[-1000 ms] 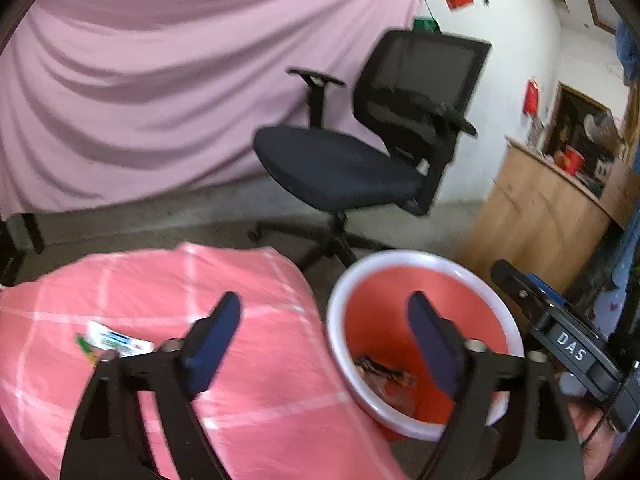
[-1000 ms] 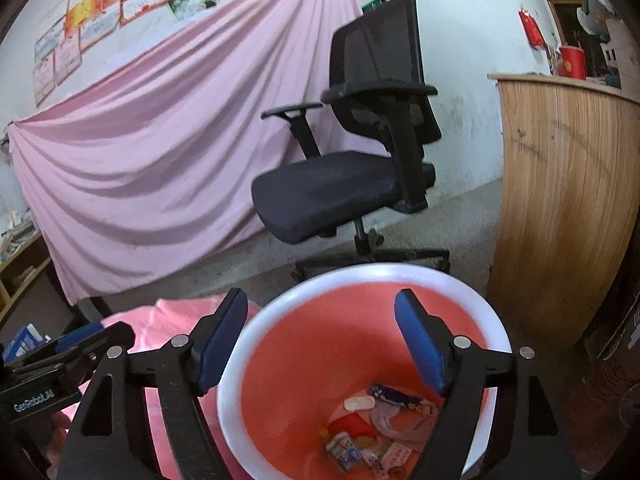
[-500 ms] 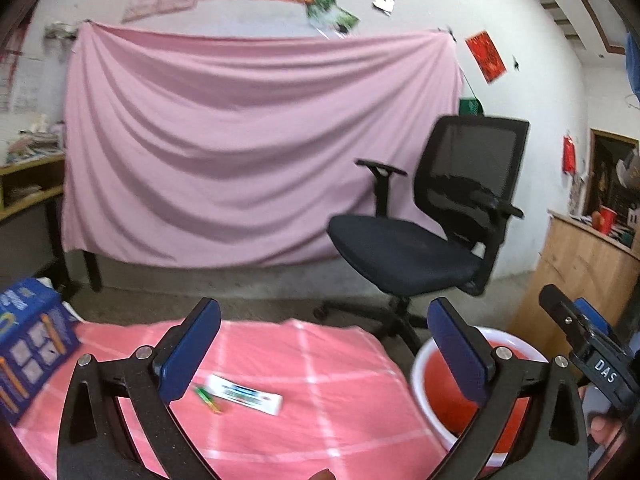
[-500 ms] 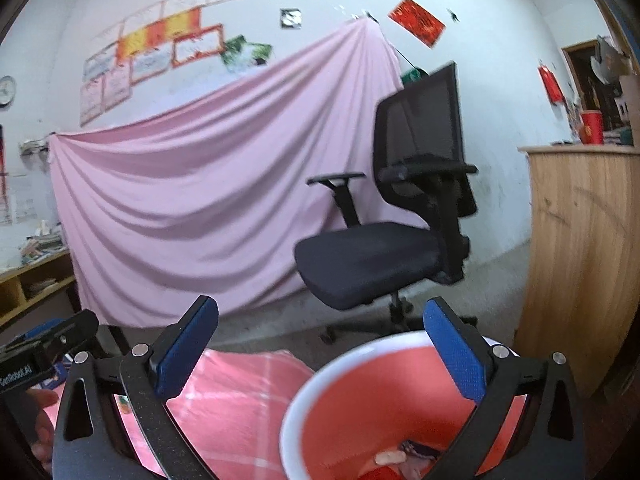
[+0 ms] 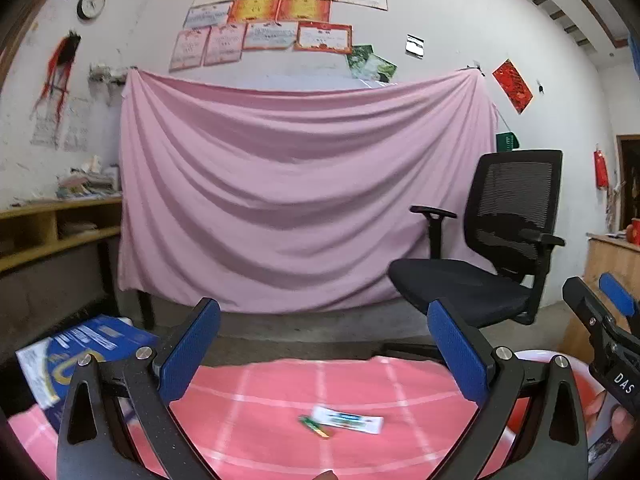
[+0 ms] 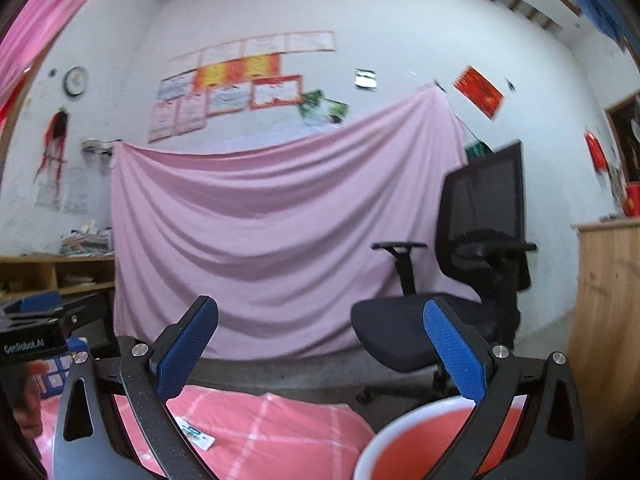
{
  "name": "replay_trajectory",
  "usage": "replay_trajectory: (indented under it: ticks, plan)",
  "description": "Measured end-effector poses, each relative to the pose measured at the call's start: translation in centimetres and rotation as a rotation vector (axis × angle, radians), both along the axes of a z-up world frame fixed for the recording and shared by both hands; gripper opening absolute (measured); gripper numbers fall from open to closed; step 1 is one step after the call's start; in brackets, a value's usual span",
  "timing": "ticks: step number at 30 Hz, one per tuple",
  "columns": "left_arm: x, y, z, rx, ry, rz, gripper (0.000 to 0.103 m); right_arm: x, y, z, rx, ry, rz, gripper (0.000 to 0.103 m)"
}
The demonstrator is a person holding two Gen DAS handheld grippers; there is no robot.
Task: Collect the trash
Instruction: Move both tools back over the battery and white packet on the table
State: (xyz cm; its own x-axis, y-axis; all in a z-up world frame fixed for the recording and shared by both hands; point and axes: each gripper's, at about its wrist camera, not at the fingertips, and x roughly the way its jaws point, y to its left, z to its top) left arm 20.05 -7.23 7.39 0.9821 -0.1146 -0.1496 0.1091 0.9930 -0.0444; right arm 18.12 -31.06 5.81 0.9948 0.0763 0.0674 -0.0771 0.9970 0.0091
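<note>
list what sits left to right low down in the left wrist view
blue box → green wrapper → white wrapper on the pink cloth → office chair → basin → right claw at the edge

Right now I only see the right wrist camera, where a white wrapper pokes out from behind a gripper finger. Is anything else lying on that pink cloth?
Observer: Yes. A small green piece lies at the left end of the white wrapper, touching it or nearly so.
Operator: Is the other gripper holding either one?
Observer: No. The left gripper is open and holds nothing. Both scraps lie loose on the pink cloth, framed between its fingers.
</note>
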Motion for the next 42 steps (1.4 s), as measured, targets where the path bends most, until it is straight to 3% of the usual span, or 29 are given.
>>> replay_trajectory:
  ticks: [7,13,22,29,32,34,37,42]
  plan:
    - [-0.2,2.3,-1.6,0.047,-0.021,0.034,0.101,1.7,3.6,-1.3,-0.089,0.037,0.065,0.103]
    - [1.1,4.0,-3.7,0.047,0.038,0.043,0.101,3.9,5.0,-2.7,-0.115,0.129,0.114,0.103]
    - [5.1,4.9,-6.8,0.048,0.264,0.052,0.101,7.6,5.4,-4.6,-0.103,0.349,0.197,0.1]
    - [7.8,5.2,-8.9,0.012,0.435,0.062,0.099,10.7,6.4,-6.6,-0.137,0.554,0.269,0.075]
    - [8.6,5.1,-9.5,0.008,0.501,0.043,0.088,11.9,7.4,-7.5,-0.178,0.64,0.31,0.072]
    - [9.0,5.1,-9.8,0.007,0.541,0.035,0.072,12.4,8.1,-8.2,-0.214,0.69,0.34,0.063]
    - [9.8,5.2,-10.4,-0.007,0.604,0.017,0.06,13.0,9.2,-9.0,-0.268,0.746,0.383,0.059]
    - [10.7,5.5,-10.9,-0.02,0.67,0.01,0.055,13.3,11.3,-10.3,-0.377,0.808,0.43,0.053]
